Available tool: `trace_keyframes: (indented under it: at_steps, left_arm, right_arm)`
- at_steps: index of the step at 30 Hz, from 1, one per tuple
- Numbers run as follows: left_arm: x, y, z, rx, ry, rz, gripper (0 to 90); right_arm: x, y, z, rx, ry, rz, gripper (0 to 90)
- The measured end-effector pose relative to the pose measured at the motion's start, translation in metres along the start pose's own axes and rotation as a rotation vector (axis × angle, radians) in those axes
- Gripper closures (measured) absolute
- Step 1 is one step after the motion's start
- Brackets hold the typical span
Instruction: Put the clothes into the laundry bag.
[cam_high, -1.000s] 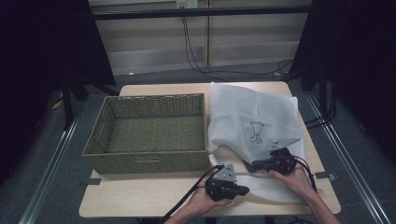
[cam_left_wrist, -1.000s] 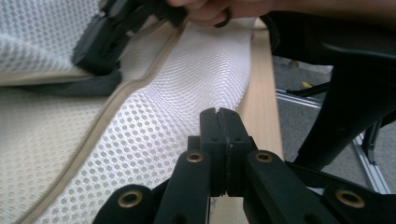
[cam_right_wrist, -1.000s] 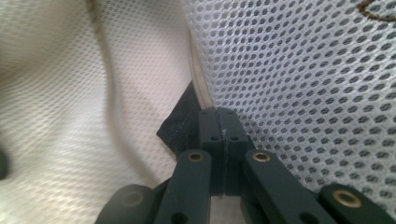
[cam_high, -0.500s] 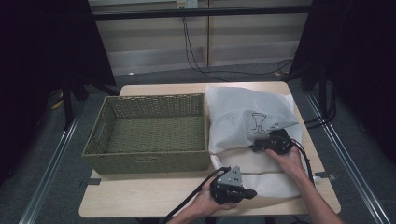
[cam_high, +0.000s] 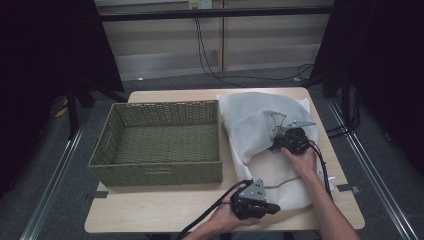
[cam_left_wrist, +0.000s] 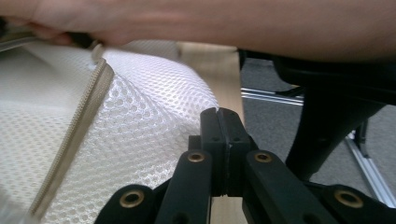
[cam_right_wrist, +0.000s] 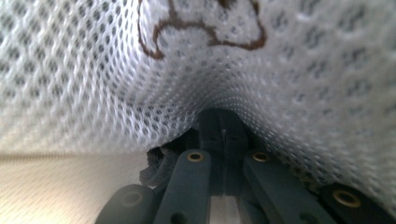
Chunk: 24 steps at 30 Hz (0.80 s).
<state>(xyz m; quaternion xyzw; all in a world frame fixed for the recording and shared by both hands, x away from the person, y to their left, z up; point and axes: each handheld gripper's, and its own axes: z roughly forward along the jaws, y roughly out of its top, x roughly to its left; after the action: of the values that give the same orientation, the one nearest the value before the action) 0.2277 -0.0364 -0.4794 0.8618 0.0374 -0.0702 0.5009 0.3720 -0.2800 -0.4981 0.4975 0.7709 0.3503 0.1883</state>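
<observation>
A white mesh bag (cam_high: 250, 125) with a brown print (cam_high: 278, 120) lies on the right half of the table. My right gripper (cam_high: 276, 143) sits on the bag's middle, just below the print. In the right gripper view its jaws (cam_right_wrist: 223, 116) are closed, with mesh (cam_right_wrist: 93, 70) bunched over the tips. My left gripper (cam_high: 274, 208) rests at the bag's near edge. In the left gripper view its jaws (cam_left_wrist: 223, 114) are shut with nothing seen between them. The mesh (cam_left_wrist: 140, 116) and its zipper (cam_left_wrist: 79, 126) lie just to their left.
An empty green wicker basket (cam_high: 155, 172) stands on the left half of the wooden table (cam_high: 150, 215). A person's forearm (cam_left_wrist: 233, 23) crosses above the left gripper. Black cables (cam_high: 322, 165) trail off both grippers. Metal floor rails (cam_high: 370, 160) flank the table.
The right gripper has moved away from the person across the bag, and the printed fabric has shifted with it. The left gripper has slid slightly toward the near edge.
</observation>
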Motion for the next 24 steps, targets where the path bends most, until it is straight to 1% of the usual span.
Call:
trace_keyframes:
  at_steps: [1, 2, 5, 6, 8, 10, 11, 13, 14, 16, 18, 19, 20, 21, 22, 23, 24]
  left_arm:
    - [0.002, -0.002, -0.001, 0.009, 0.007, 0.004, 89.5]
    - [0.003, -0.004, -0.001, 0.009, 0.018, -0.015, 88.4]
    - [0.007, -0.01, -0.002, 0.014, 0.024, -0.033, 86.0]
    - [0.007, -0.011, -0.002, 0.004, 0.018, -0.053, 86.1]
    - [0.008, -0.011, -0.002, 0.011, 0.023, -0.049, 86.5]
    - [0.008, -0.011, -0.001, 0.016, 0.027, -0.044, 86.2]
    - [0.007, -0.011, 0.0, 0.013, 0.028, -0.053, 84.5]
    - [0.009, -0.012, 0.001, 0.028, 0.031, -0.049, 83.3]
    - [0.008, -0.013, 0.003, 0.016, 0.034, -0.065, 82.6]
    - [0.009, -0.014, 0.002, 0.021, 0.041, -0.067, 79.4]
    - [0.007, -0.015, 0.001, 0.032, 0.046, -0.064, 76.1]
    - [0.007, -0.016, -0.001, 0.032, 0.042, -0.06, 75.8]
    - [0.005, -0.017, -0.002, 0.022, 0.045, -0.063, 74.6]
    - [0.004, -0.017, -0.007, 0.03, 0.054, -0.051, 72.9]
    - [0.004, -0.018, -0.011, 0.032, 0.051, -0.042, 71.8]
    - [0.002, -0.018, -0.016, 0.017, 0.054, -0.046, 71.1]
    - [0.002, -0.018, -0.019, 0.011, 0.061, -0.041, 69.7]
  right_arm:
    - [0.001, -0.001, -0.003, 0.001, 0.011, -0.009, 90.0]
    - [0.001, -0.002, -0.007, -0.003, 0.027, -0.012, 90.0]
    - [0.001, -0.006, -0.022, -0.035, 0.078, -0.006, 90.0]
    - [0.002, -0.008, -0.027, -0.045, 0.091, -0.009, 90.0]
    - [0.005, -0.011, -0.037, -0.053, 0.127, -0.011, 90.0]
    - [0.009, -0.014, -0.048, -0.058, 0.151, -0.031, 90.0]
    - [0.011, -0.016, -0.053, -0.063, 0.164, -0.042, 90.0]
    - [0.014, -0.021, -0.063, -0.076, 0.188, -0.045, 90.0]
    - [0.016, -0.023, -0.068, -0.081, 0.197, -0.05, 90.0]
    - [0.018, -0.028, -0.077, -0.084, 0.218, -0.052, 90.0]
    - [0.019, -0.034, -0.082, -0.077, 0.227, -0.061, 90.0]
    - [0.019, -0.036, -0.083, -0.076, 0.23, -0.062, 90.0]
    - [0.02, -0.04, -0.084, -0.068, 0.233, -0.061, 90.0]
    - [0.02, -0.043, -0.085, -0.06, 0.235, -0.068, 90.0]
    - [0.02, -0.048, -0.087, -0.053, 0.233, -0.065, 90.0]
    - [0.02, -0.05, -0.087, -0.05, 0.231, -0.063, 90.0]
    - [0.02, -0.053, -0.089, -0.054, 0.235, -0.064, 90.0]
